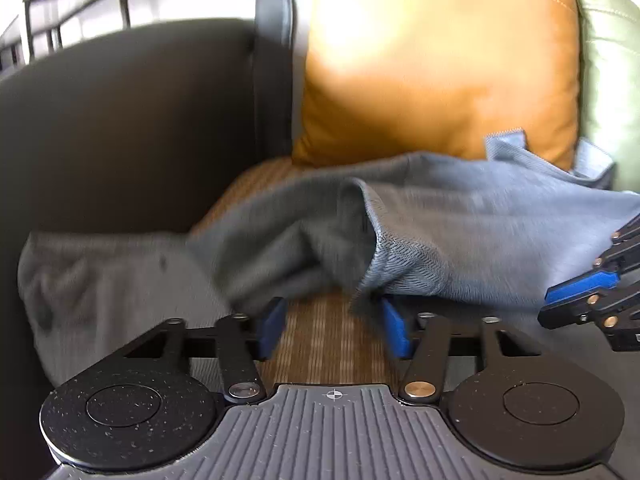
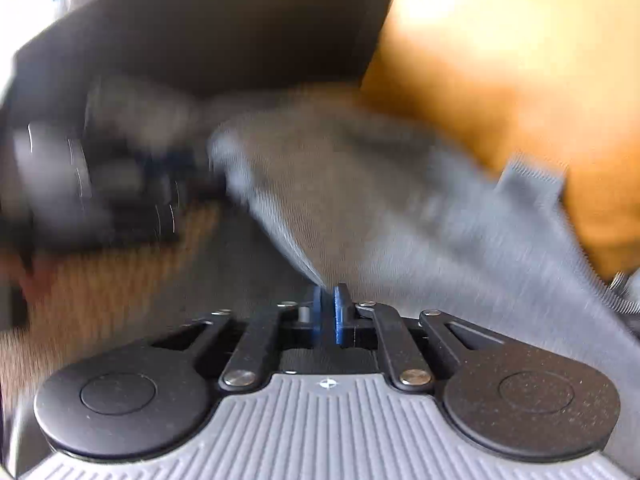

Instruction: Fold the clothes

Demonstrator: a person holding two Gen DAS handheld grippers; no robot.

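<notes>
A grey-blue knit garment (image 1: 460, 232) lies crumpled on a woven seat mat (image 1: 328, 340), one part lifted and draped toward the right. My left gripper (image 1: 334, 330) is open just in front of the garment's hem, its blue pads on either side of bare mat. My right gripper (image 2: 330, 312) is shut on the garment's edge (image 2: 360, 208), and the cloth runs up and away from it. That view is motion-blurred. The right gripper also shows in the left wrist view (image 1: 588, 300) at the right edge. The left gripper shows blurred in the right wrist view (image 2: 100, 184).
An orange leather cushion (image 1: 440, 60) leans at the back of the seat. A dark sofa armrest (image 1: 128, 128) rises at the left. A pale green cushion (image 1: 612, 60) sits at the far right. A metal frame (image 1: 72, 4) stands beyond the sofa.
</notes>
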